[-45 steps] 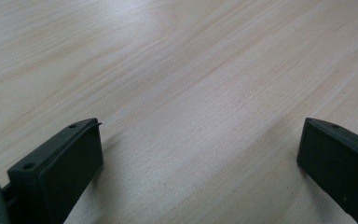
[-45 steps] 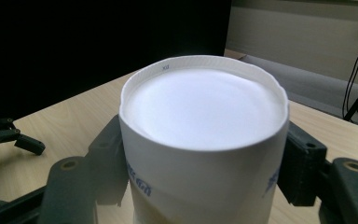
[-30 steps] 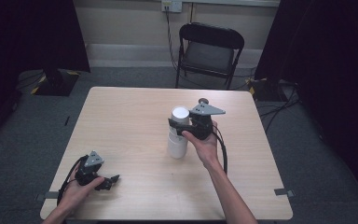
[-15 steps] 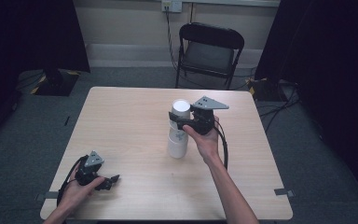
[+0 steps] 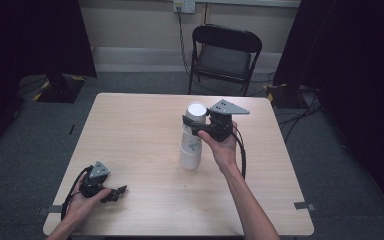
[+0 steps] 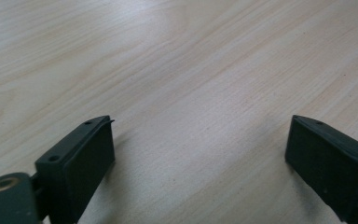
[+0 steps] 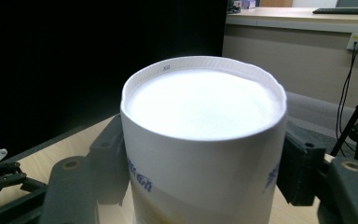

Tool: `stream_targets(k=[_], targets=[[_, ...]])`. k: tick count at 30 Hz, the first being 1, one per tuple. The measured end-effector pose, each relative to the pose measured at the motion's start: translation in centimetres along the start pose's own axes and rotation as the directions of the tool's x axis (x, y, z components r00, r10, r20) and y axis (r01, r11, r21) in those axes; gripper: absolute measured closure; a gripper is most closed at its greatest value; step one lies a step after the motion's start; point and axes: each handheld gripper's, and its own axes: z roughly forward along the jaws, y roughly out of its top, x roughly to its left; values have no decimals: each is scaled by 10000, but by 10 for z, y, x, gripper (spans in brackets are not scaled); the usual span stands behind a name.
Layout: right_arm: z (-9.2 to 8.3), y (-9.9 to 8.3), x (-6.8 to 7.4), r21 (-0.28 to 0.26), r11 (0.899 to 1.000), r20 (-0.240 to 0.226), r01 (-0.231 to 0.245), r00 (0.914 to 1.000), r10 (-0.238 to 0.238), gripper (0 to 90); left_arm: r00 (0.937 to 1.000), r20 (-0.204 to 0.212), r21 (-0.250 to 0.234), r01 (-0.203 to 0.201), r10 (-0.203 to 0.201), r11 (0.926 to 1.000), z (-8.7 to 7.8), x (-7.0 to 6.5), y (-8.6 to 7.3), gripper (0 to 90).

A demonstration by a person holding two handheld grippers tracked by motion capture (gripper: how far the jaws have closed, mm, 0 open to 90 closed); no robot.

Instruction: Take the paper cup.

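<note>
A stack of upside-down white paper cups (image 5: 190, 156) stands near the middle of the wooden table (image 5: 130, 130). My right gripper (image 5: 196, 123) is shut on the top cup (image 5: 196, 111), raised a little, its lower part around the cup beneath. In the right gripper view the pads (image 7: 112, 158) press both sides of this cup (image 7: 200, 140), whose base faces up. My left gripper (image 5: 116, 192) rests low at the table's front left. Its jaws have just been closing a little but stand wide apart over bare wood, with nothing between its pads (image 6: 86, 163).
A black folding chair (image 5: 225, 55) stands behind the table's far edge. Cables lie on the grey floor at the right (image 5: 300, 110). Each gripper trails a black cable (image 5: 241, 155). Dark curtains hang on both sides.
My right gripper has risen with the top cup, so the stack looks taller. The left hand has stayed where it was.
</note>
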Motion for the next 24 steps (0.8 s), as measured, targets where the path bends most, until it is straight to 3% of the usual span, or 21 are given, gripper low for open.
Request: stream_targets(k=[4, 16, 24], targets=[[-4, 5, 0, -111, 9999, 28, 21, 10000, -21, 320, 10000, -49, -74, -32, 32, 10000, -1, 0, 0, 160], [-19, 14, -1, -382, 9993, 140, -10, 9999, 16, 329, 9999, 148, -410, 57, -51, 9991, -6, -2, 3, 165], [-41, 15, -5, -512, 9987, 127, 15, 9999, -8, 336, 9995, 318, -880, 57, -29, 9961, -14, -5, 9, 180]])
